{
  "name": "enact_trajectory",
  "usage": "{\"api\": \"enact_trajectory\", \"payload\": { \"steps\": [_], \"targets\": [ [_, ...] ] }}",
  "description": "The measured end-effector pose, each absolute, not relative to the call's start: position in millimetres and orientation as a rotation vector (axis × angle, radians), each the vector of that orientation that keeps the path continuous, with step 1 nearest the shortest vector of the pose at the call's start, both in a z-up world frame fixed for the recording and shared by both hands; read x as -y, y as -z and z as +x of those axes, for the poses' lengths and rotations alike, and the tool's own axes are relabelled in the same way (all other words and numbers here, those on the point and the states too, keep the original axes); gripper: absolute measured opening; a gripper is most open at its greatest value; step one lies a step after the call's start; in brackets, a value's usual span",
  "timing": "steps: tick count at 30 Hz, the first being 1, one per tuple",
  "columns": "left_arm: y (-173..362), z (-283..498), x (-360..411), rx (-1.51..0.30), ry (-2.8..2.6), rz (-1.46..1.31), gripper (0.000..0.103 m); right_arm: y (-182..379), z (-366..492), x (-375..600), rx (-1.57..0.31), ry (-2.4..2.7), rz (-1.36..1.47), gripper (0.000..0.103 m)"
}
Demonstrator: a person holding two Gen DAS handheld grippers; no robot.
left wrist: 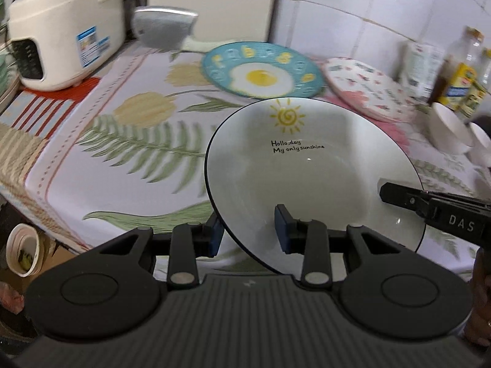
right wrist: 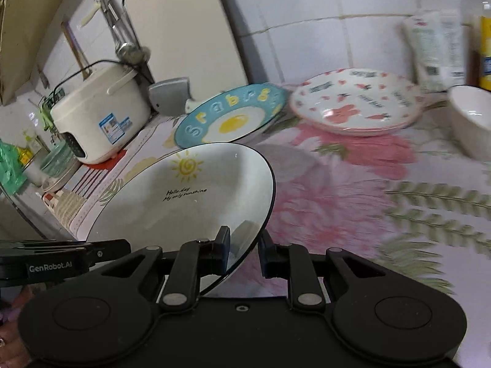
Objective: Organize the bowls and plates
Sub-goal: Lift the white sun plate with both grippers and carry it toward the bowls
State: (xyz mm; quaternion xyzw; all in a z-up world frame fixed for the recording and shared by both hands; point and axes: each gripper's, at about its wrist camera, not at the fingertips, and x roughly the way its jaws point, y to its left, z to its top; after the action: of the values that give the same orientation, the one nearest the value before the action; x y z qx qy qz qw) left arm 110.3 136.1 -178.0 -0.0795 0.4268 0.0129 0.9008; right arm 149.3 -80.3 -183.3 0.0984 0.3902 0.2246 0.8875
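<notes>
A white sun plate (left wrist: 313, 165) with a black rim and the words "Hollo, day" is held tilted above the tablecloth. My left gripper (left wrist: 248, 230) straddles its near-left rim with a gap between the fingers. My right gripper (right wrist: 244, 253) straddles its other rim (right wrist: 190, 202), also with a gap; it shows in the left wrist view (left wrist: 399, 197). Behind lie a blue fried-egg plate (left wrist: 260, 70) (right wrist: 230, 116) and a pink strawberry plate (left wrist: 368, 89) (right wrist: 353, 101). A white bowl (left wrist: 448, 128) (right wrist: 472, 119) stands at the right.
A white rice cooker (left wrist: 61, 33) (right wrist: 98, 110) stands at the back left beside a cleaver (left wrist: 165, 26). Bottles and packets (left wrist: 460, 70) line the tiled wall at the right. A paper cup (left wrist: 23, 251) sits below the table's left edge.
</notes>
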Motion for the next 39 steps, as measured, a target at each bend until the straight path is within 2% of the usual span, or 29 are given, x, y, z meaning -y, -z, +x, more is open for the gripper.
{"api": "enact_trajectory", "payload": {
  "steps": [17, 39],
  "targets": [
    [159.5, 127.7, -42.8, -0.907, 0.147, -0.093, 0.033, 165.9, 120.5, 183.2, -0.783, -0.357, 0.215, 0.025],
    [191.2, 173.8, -0.1, -1.001, 0.183, -0.053, 0.033, 205.2, 152.4, 220.7, -0.822, -0.304, 0.216, 0.025]
  ]
}}
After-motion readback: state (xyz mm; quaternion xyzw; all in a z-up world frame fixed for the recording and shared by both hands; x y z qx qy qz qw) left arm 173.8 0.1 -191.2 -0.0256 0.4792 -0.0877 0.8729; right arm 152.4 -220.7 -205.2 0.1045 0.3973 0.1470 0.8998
